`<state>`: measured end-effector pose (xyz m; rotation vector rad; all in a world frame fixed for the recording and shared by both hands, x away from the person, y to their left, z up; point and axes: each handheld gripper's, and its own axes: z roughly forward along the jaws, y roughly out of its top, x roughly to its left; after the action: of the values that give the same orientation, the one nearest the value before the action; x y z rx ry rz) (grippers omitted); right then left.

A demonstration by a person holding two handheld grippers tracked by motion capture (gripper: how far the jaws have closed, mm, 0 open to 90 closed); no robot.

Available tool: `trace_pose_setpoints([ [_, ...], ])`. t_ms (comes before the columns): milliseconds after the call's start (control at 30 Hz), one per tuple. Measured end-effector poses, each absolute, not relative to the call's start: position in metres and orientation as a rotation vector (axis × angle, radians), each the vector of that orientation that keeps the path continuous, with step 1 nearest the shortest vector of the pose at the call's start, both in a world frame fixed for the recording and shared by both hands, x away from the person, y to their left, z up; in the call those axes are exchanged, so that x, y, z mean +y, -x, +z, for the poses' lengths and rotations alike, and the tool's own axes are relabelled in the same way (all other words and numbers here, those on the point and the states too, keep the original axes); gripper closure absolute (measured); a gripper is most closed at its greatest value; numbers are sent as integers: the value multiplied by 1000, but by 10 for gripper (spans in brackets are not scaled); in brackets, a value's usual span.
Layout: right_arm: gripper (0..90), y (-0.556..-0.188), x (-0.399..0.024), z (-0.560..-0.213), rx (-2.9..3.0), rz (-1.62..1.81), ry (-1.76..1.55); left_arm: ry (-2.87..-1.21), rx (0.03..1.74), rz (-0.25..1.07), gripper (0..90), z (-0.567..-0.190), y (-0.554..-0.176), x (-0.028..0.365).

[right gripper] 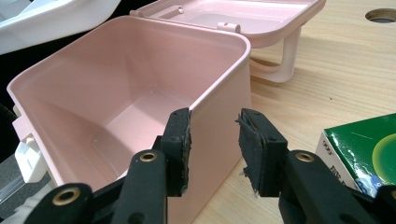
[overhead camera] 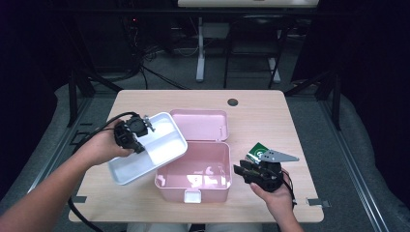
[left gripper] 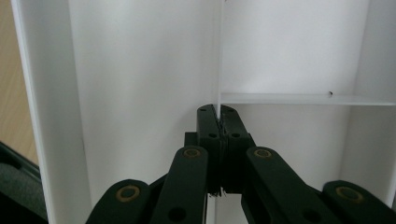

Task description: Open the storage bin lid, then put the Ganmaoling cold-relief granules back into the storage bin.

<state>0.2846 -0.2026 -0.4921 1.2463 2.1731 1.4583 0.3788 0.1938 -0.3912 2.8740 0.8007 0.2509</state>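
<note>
At the tray's divider, left gripper point(left gripper: 218, 122): jaws pressed together, pinching the thin partition wall of the white tray point(overhead camera: 162, 145).
White tray: lifted, tilted over the left rim of the pink box point(overhead camera: 193, 171).
Right gripper point(right gripper: 214, 140): jaws apart, straddling the pink box's right wall; whether the pads touch it, I cannot tell.
Green carton point(right gripper: 364, 149): on the table, just beside the right gripper.
</note>
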Motion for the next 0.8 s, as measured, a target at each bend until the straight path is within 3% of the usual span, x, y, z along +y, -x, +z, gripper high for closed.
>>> trace_pose_setpoints([
  [433,609,-285,-203,-492,2166,1453,-1255,-2806,1087,214,891,-414,-394,246],
  [800,600,-285,-202,-493,2165,1448,-1261,-2775,1197,138,892,-450,-403,267],
])
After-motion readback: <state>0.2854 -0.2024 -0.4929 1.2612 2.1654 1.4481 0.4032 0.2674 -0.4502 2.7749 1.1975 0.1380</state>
